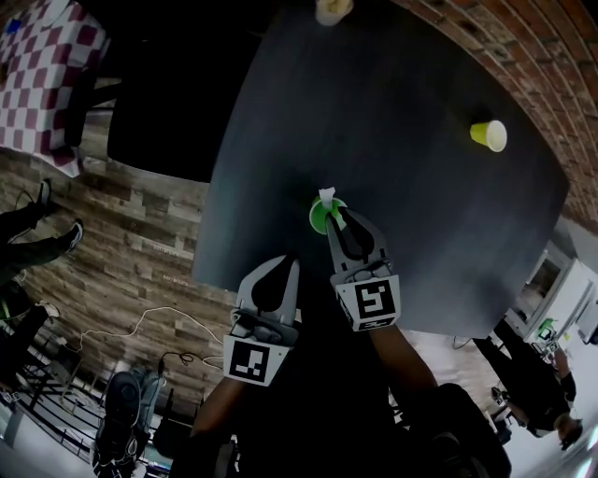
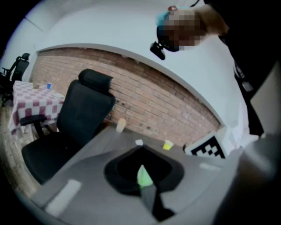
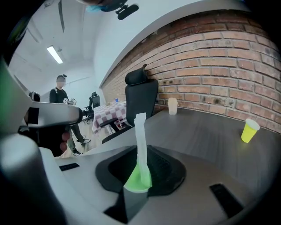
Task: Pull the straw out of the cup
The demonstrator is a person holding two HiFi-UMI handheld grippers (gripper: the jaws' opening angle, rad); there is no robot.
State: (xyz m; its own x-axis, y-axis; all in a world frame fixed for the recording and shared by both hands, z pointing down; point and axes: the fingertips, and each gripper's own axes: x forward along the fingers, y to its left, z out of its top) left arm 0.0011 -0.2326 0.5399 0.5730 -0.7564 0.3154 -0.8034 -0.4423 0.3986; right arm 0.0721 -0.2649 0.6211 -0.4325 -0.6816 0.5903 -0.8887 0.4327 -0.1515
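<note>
A small green cup (image 1: pixel 324 216) stands on the dark table (image 1: pixel 420 215) with a white straw (image 1: pixel 326 195) upright in it. My right gripper (image 1: pixel 334 218) reaches it from the near side, and its jaws meet on the cup's near rim. In the right gripper view the green cup (image 3: pixel 138 177) sits just beyond the tips of the right gripper (image 3: pixel 134 197), and the straw (image 3: pixel 141 134) rises above them. My left gripper (image 1: pixel 291 263) hangs shut and empty at the table's near edge, short of the cup. Past the tips of the left gripper (image 2: pixel 150 196) the green cup (image 2: pixel 143 175) shows.
A yellow cup (image 1: pixel 489 135) stands far right on the table, and a cream cup (image 1: pixel 334 9) at the far edge. A black office chair (image 2: pixel 83 118) is by the table's left side. A checked-cloth table (image 1: pixel 42 65) stands further left. A brick wall (image 3: pixel 219 61) runs behind.
</note>
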